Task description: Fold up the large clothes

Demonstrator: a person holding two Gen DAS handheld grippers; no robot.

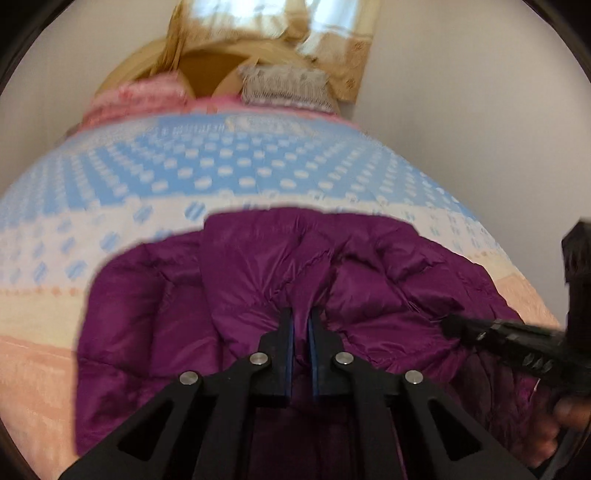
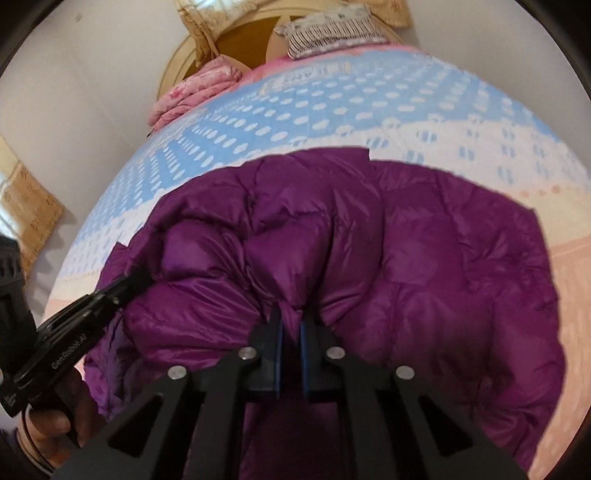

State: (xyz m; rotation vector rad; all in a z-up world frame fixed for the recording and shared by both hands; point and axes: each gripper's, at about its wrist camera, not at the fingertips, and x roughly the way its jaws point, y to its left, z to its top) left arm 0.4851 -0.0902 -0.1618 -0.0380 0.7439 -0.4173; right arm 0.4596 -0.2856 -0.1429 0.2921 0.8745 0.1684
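A purple puffer jacket (image 1: 258,273) lies bunched on a bed, its near part lifted toward both cameras. My left gripper (image 1: 301,314) is shut on a pinched fold of the jacket's near edge. In the right wrist view the same purple jacket (image 2: 424,258) fills the middle, and my right gripper (image 2: 291,314) is shut on another fold of it. The right gripper (image 1: 454,326) also shows at the right of the left wrist view, biting into the fabric. The left gripper (image 2: 138,277) enters the right wrist view from the left, tips buried in the jacket.
The bed is covered by a blue, white and peach patterned sheet (image 1: 221,173). At its far end lie a pink folded blanket (image 2: 192,96) and a grey striped pillow (image 2: 332,29) against a wooden headboard (image 1: 207,62). White walls flank the bed. A hand (image 2: 51,421) holds the left gripper.
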